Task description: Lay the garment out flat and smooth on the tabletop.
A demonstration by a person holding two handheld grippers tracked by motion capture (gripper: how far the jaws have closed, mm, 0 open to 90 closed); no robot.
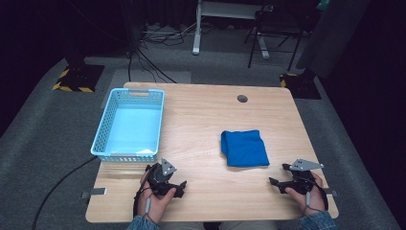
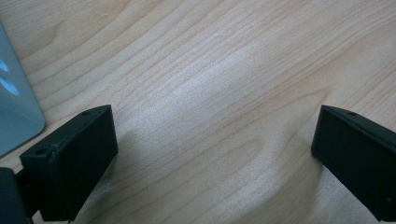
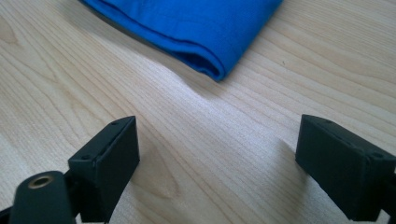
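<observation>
The cloth [image 1: 244, 148] lies just ahead-left of the right gripper [image 1: 278, 175], the nearer one; both grippers' jaws gape empty, the left gripper [image 1: 178, 186] included.

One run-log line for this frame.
left gripper: open, empty | right gripper: open, empty | folded blue cloth: on table | basket: empty

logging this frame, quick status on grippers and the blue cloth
Left gripper open, empty, near basket. Right gripper open, empty, short of folded blue cloth. Bare table between, nothing in the way.
</observation>
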